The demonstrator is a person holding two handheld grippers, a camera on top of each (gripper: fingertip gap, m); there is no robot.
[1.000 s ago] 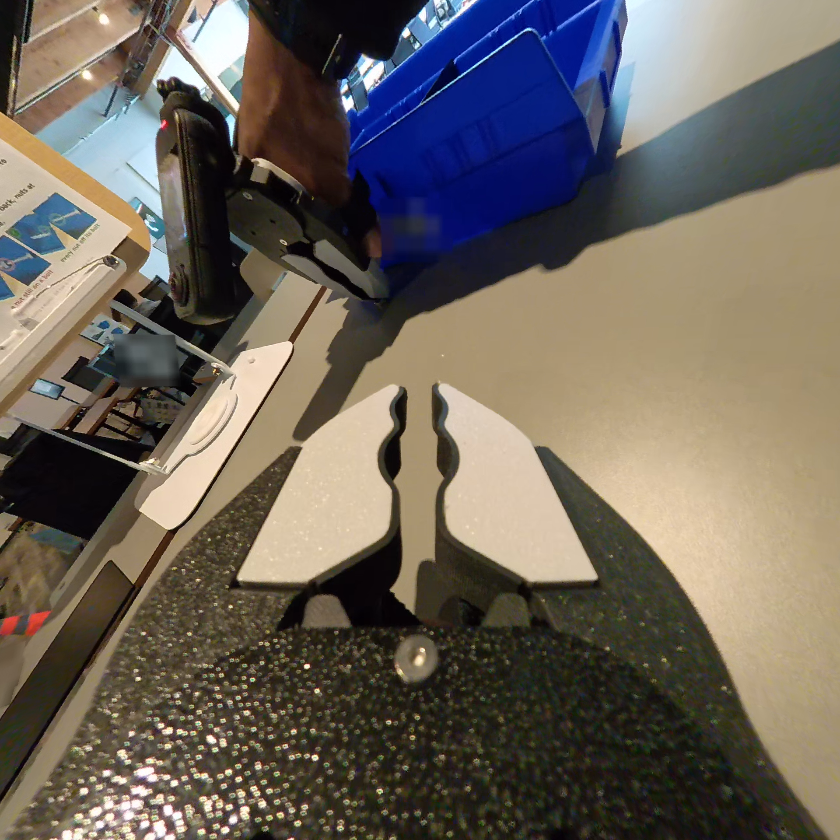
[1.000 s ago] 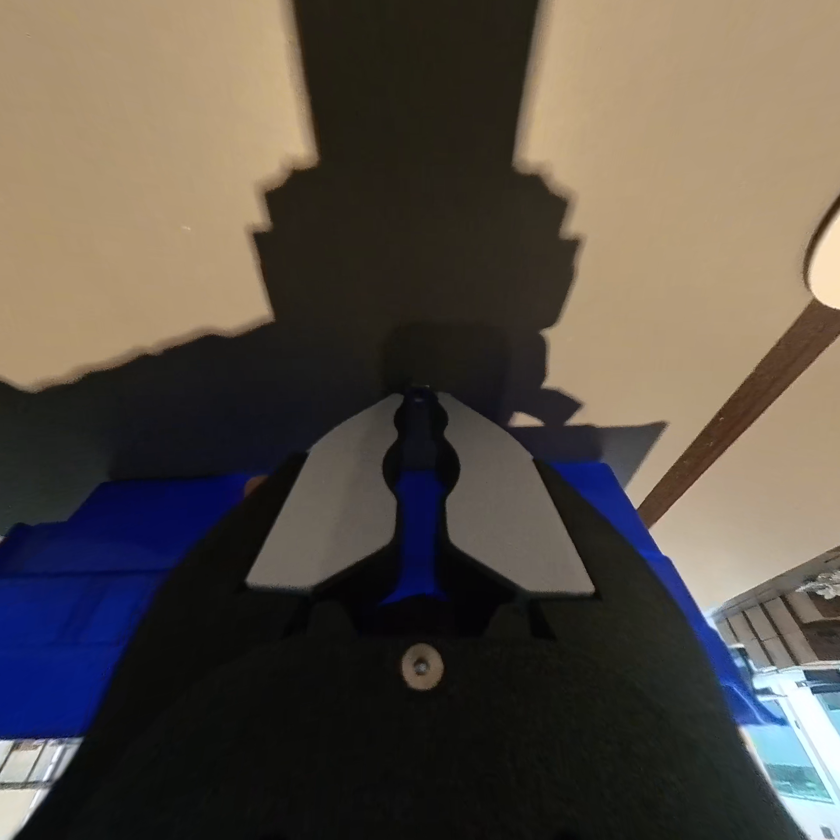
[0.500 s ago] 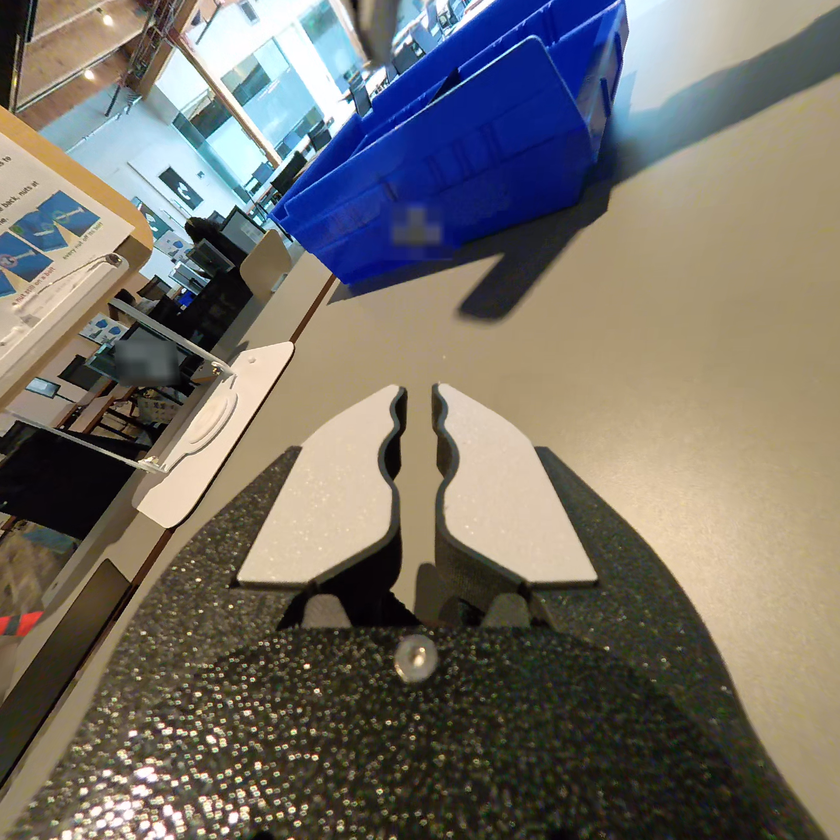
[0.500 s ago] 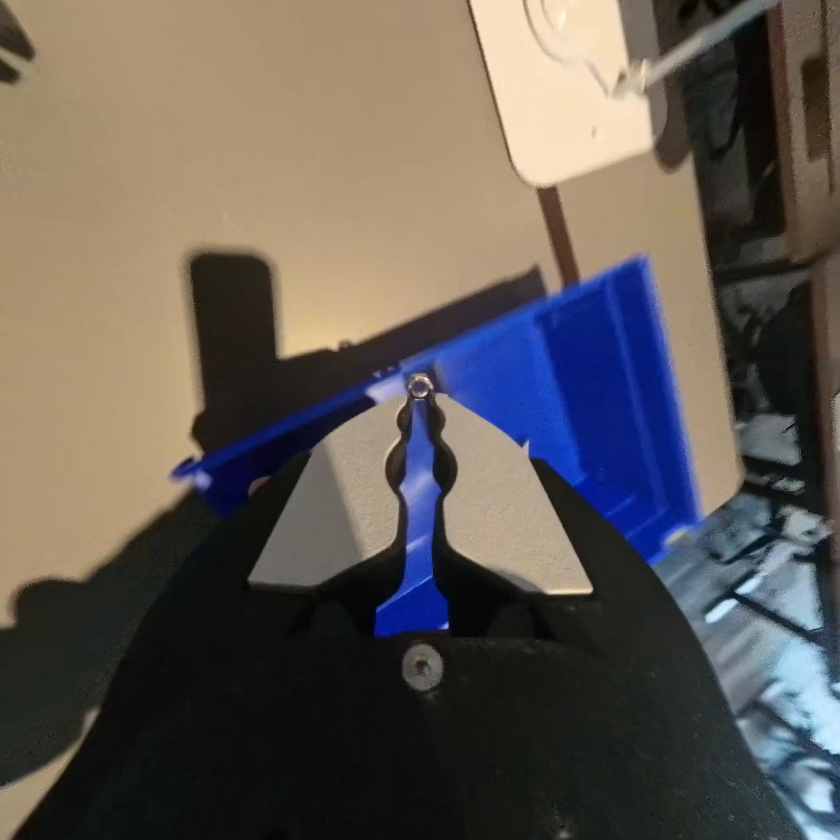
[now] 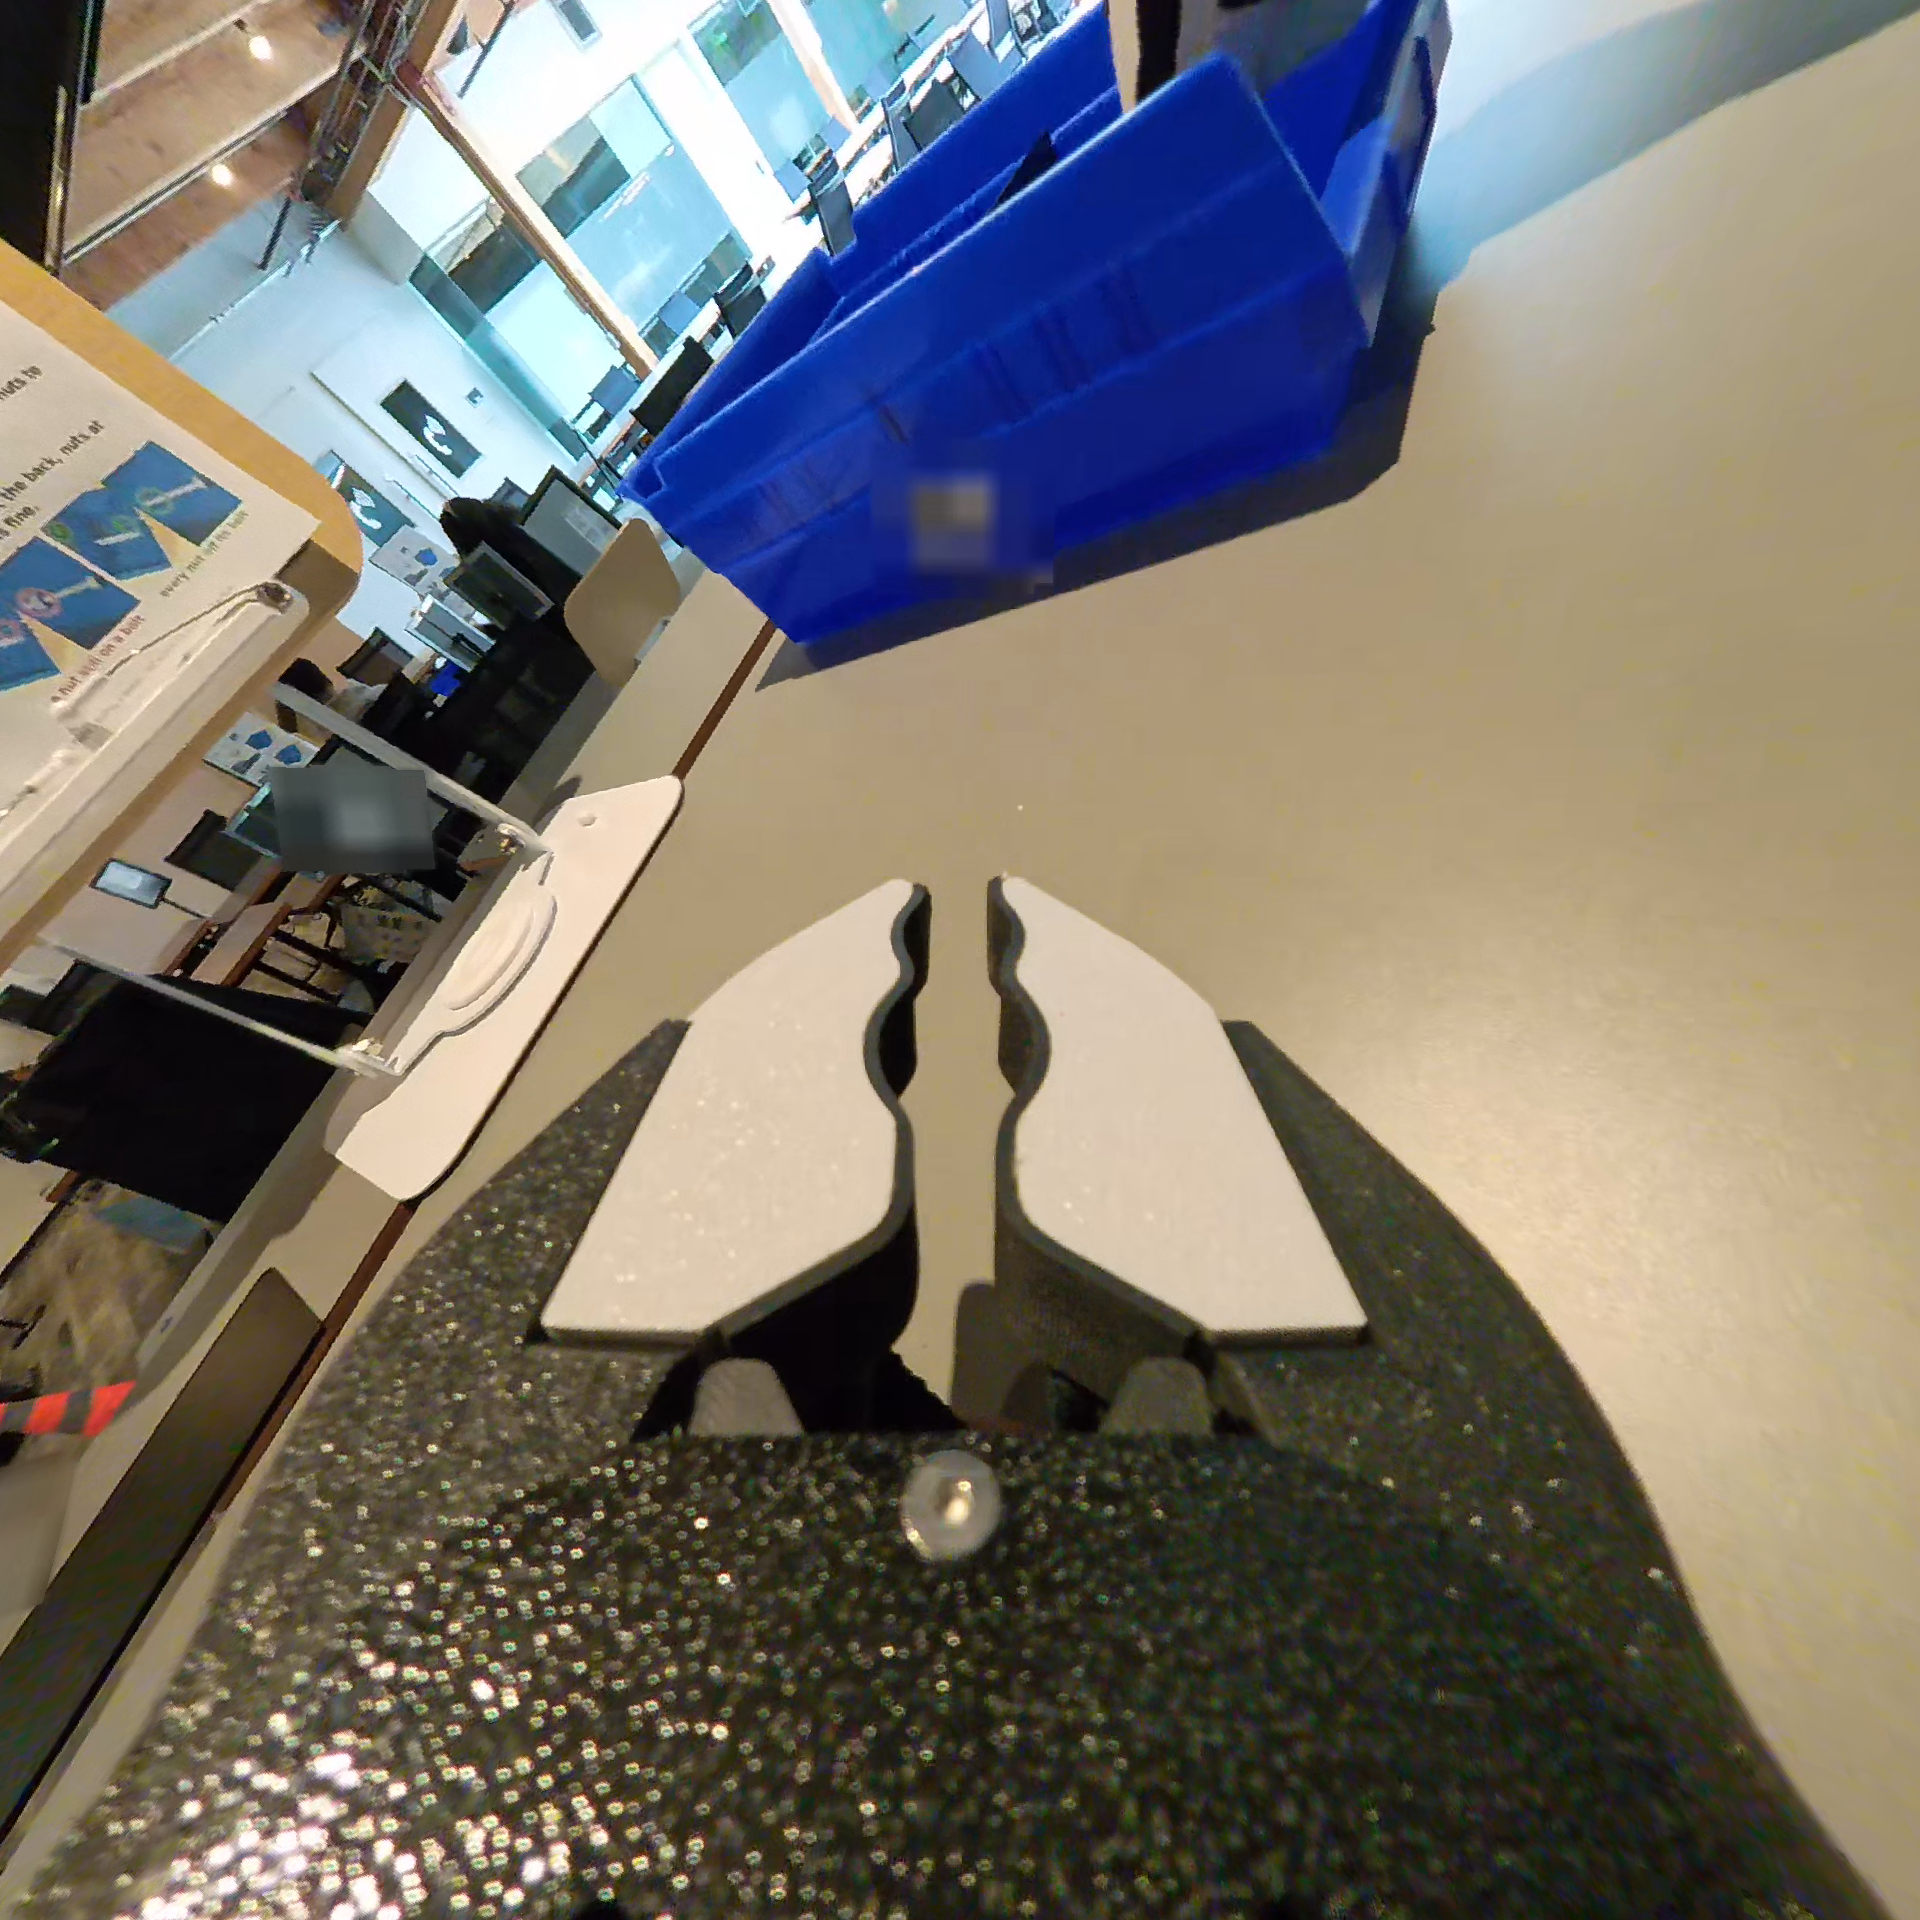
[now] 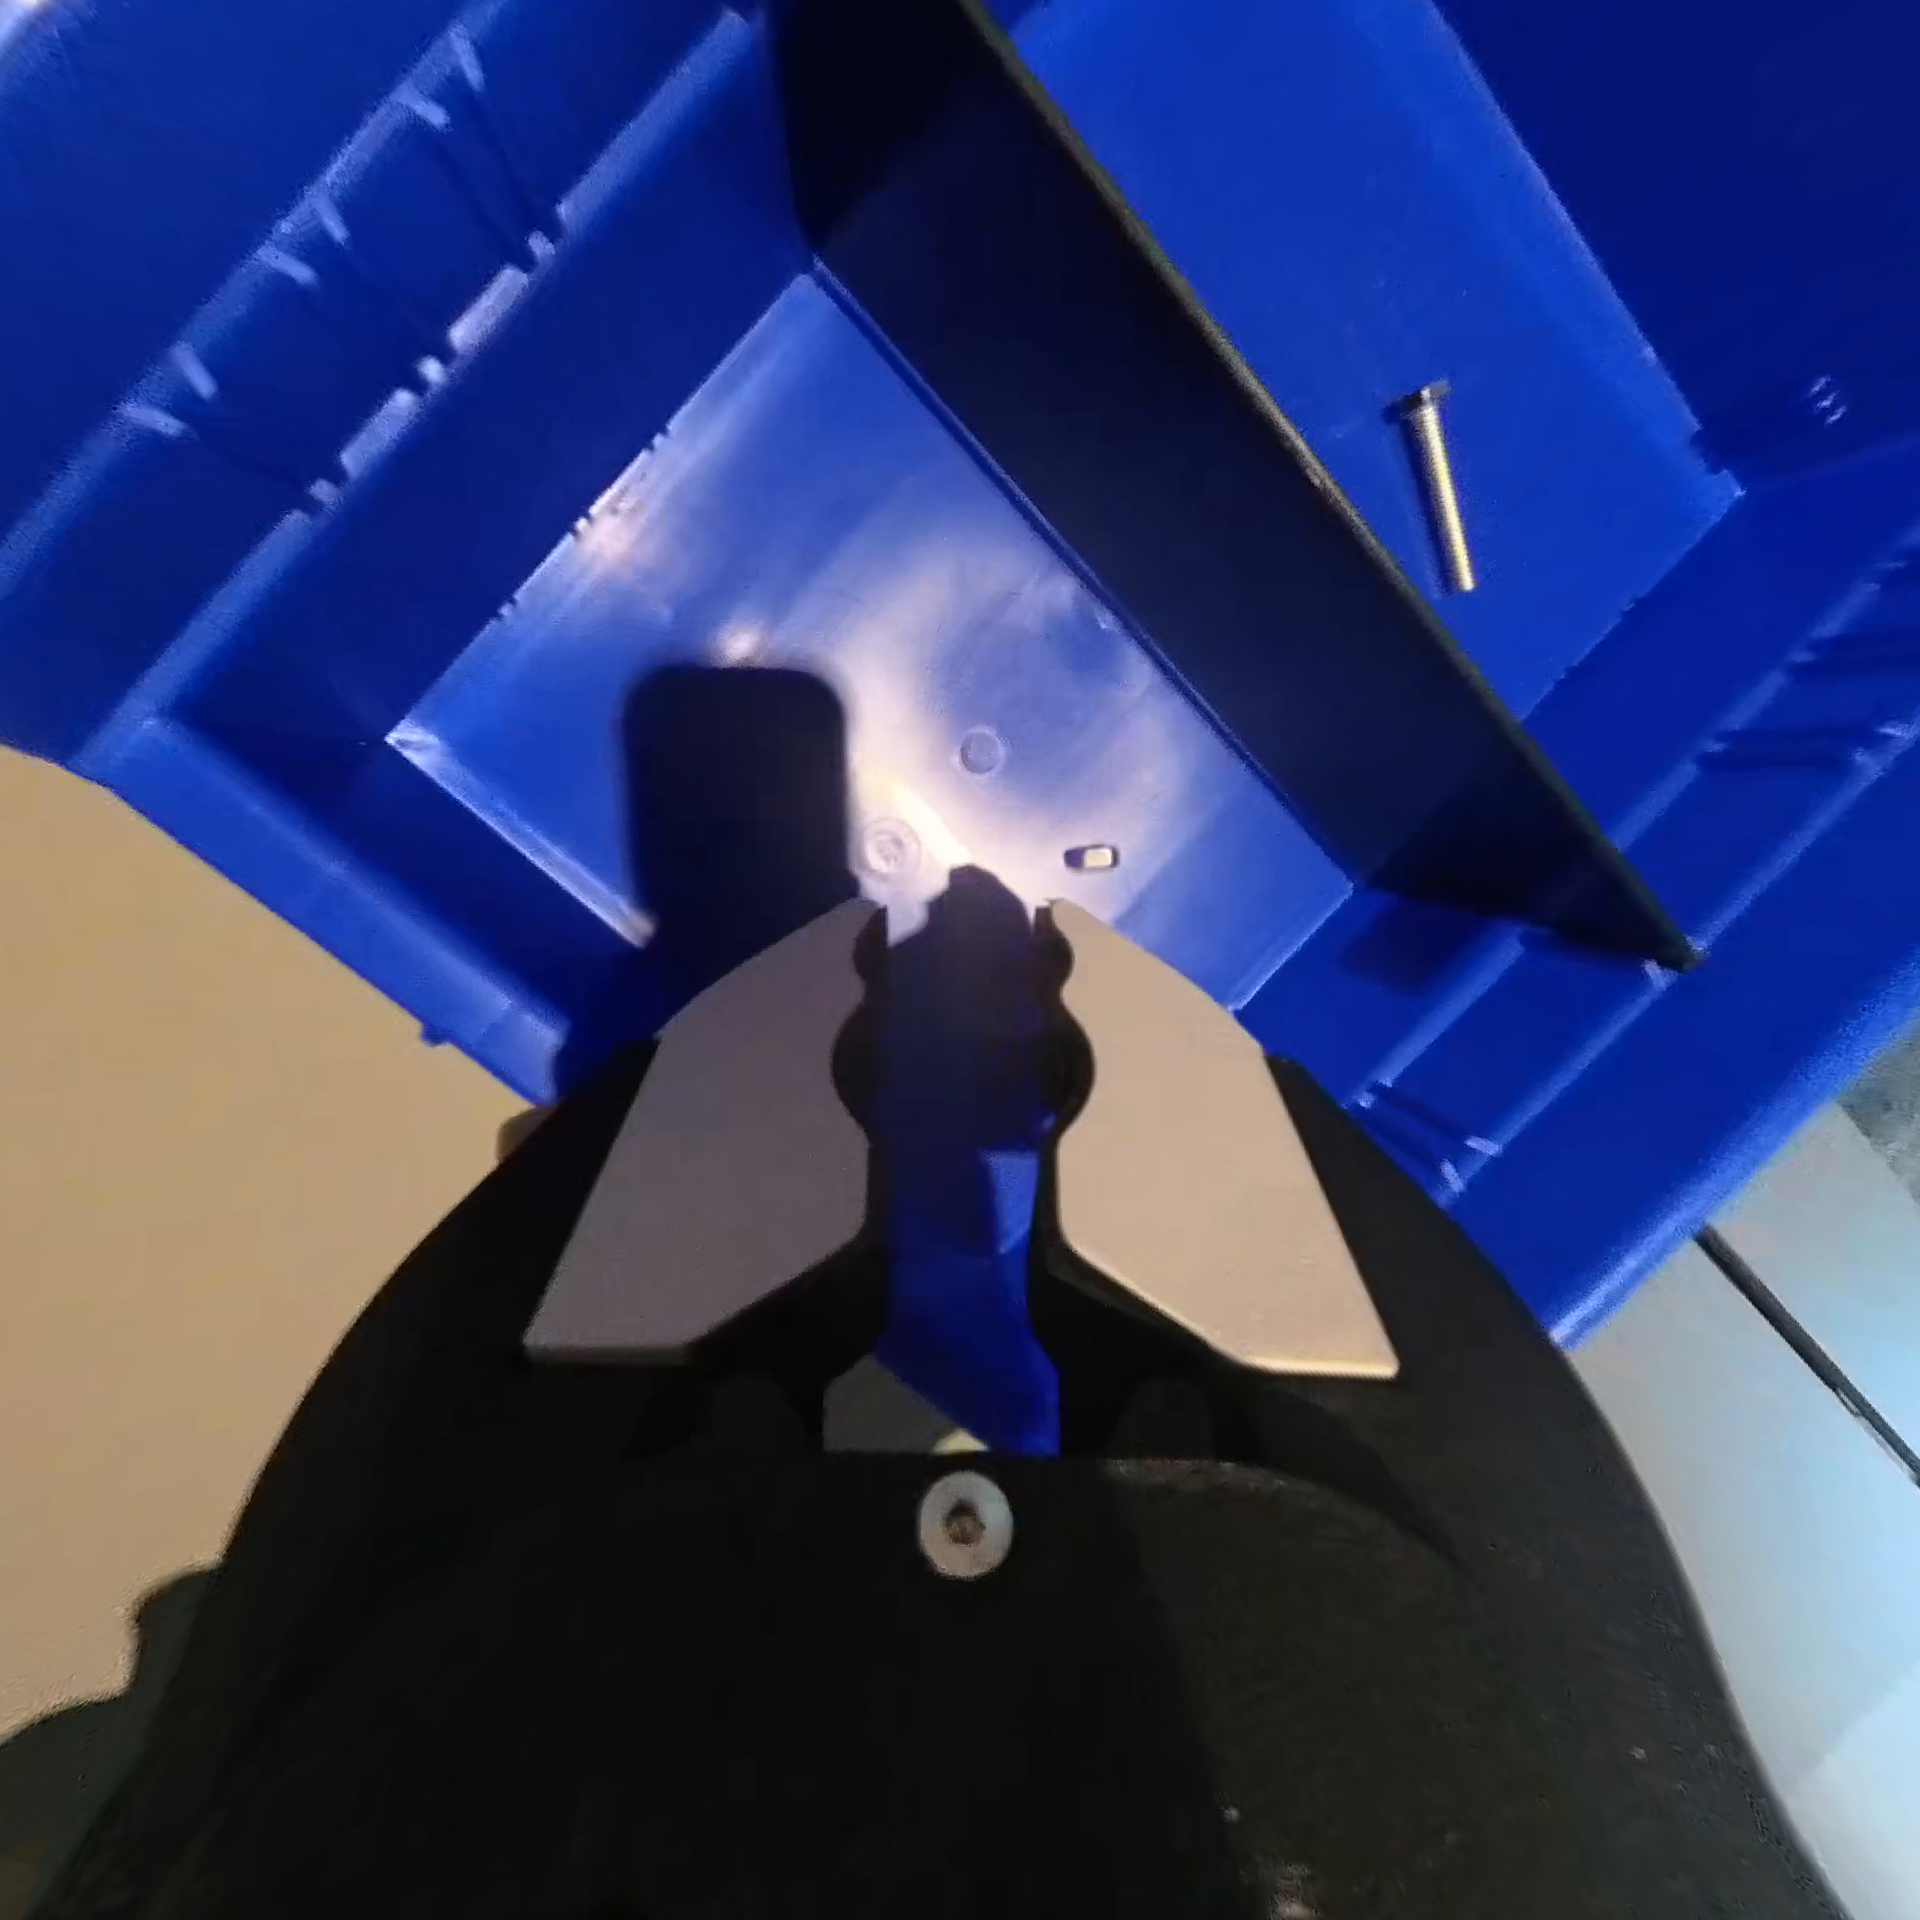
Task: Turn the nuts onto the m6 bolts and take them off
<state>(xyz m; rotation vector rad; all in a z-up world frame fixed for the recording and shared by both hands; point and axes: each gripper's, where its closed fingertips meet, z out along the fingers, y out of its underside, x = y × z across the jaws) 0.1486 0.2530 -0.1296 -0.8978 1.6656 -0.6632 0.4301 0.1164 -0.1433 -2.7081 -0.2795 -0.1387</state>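
Since a moment ago our right gripper (image 6: pixel 966 914) has swung over the blue bin (image 6: pixel 312 436), fingers now apart, nut (image 6: pixel 1091 856) released at frame centre, bolt (image 6: pixel 1437 488) upper right; left gripper (image 5: pixel 951 904) idles nearly closed, empty.

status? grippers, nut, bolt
Left gripper empty on table. Right gripper open over blue bin. Nut loose inside; bolt beyond divider.

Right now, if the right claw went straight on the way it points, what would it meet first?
Probably the bare floor of the blue bin, in its front compartment, just left of the small nut. The right claw is open; depth is unclear.
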